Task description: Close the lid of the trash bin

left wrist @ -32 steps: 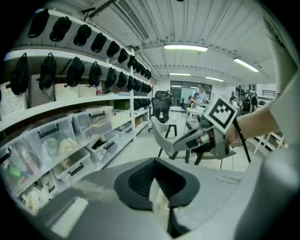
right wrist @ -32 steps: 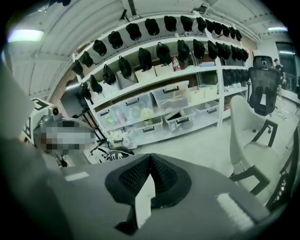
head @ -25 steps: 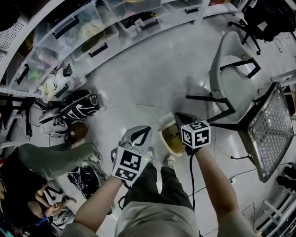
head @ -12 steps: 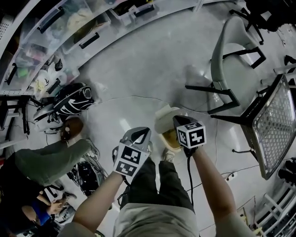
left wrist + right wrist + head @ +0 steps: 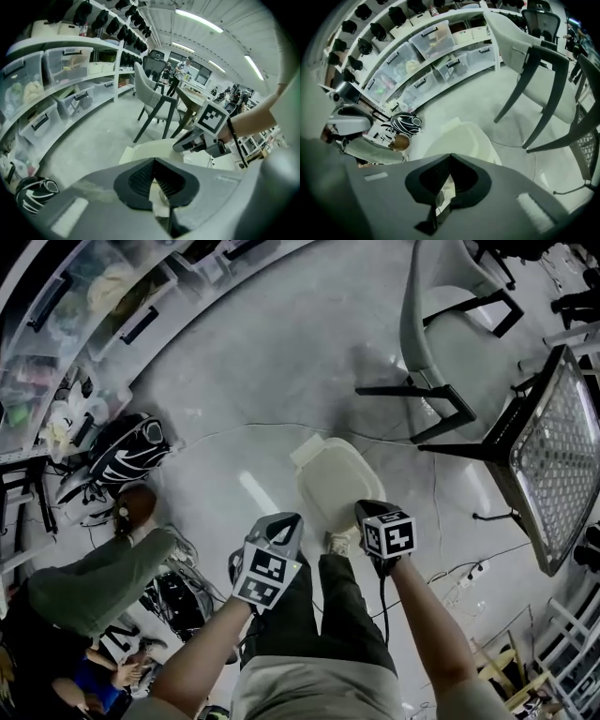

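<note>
The cream trash bin [image 5: 336,482] stands on the grey floor [image 5: 281,362], and its lid lies flat on top. The left gripper [image 5: 284,521] hovers just beside the bin's near edge, and the right gripper [image 5: 367,509] is over that edge. Both of the 2 jaw pairs are pressed together and hold nothing.

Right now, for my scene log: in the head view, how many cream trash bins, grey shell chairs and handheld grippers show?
Cream plastic trash bin: 1
Grey shell chair on black legs: 1
Handheld two-jaw grippers, left gripper and right gripper: 2
Total: 4
</note>
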{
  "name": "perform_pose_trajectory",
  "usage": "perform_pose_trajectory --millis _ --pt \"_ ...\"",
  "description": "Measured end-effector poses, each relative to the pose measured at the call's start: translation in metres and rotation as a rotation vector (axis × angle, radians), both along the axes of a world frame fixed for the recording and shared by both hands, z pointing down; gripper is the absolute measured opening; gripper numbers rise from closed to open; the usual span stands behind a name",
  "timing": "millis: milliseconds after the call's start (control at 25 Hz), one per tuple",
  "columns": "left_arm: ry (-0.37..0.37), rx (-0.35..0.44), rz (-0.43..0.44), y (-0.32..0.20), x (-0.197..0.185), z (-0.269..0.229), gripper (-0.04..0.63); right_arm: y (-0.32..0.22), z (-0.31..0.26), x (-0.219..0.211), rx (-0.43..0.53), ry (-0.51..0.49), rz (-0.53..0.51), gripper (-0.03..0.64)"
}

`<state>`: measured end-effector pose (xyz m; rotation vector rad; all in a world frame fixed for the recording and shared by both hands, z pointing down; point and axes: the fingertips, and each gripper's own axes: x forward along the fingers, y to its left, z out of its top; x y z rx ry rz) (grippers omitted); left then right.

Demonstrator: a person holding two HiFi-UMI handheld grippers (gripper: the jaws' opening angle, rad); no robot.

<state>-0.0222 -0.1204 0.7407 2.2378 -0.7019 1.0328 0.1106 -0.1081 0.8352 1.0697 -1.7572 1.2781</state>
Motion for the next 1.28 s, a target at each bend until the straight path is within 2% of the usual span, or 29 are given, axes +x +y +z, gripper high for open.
perform_pose_trajectory --millis 160,280,480,680,760,920,1080,1280 --pt "-0.019 -0.049 0.046 0.02 0.011 0.036 0.002 0.019 0.045 0.01 -0.065 0.002 0.03 0.003" --pt "-0.042 -0.086 0.035 0.024 0.007 0.064 0.002 0.023 0.077 0.008 -0.096 -0.011 0.045 0.003" --pt "-0.065 -0.106 0.013 0.027 0.0 0.097 0.002 0.033 0.131 0.012 -0.148 0.052 0.027 0.003" --pt "-0.077 -0.117 -0.016 0.031 -0.01 0.104 0.002 0.033 0.143 0.013 -0.127 0.037 -0.018 0.004" --pt "-0.08 -0.118 -0.017 0.032 -0.013 0.1 0.002 0.034 0.14 0.014 -0.127 0.033 -0.001 0.003" --pt "-0.078 -0.094 -0.002 0.031 -0.01 0.071 0.002 0.031 0.103 0.012 -0.113 0.009 0.058 0.003" --pt "-0.06 -0.01 0.008 0.005 -0.004 0.018 0.002 0.001 0.026 0.007 0.015 -0.03 0.084 0.003" --pt "-0.02 0.111 0.014 -0.021 -0.001 -0.073 0.002 -0.017 -0.095 0.004 0.163 -0.077 0.093 0.003"
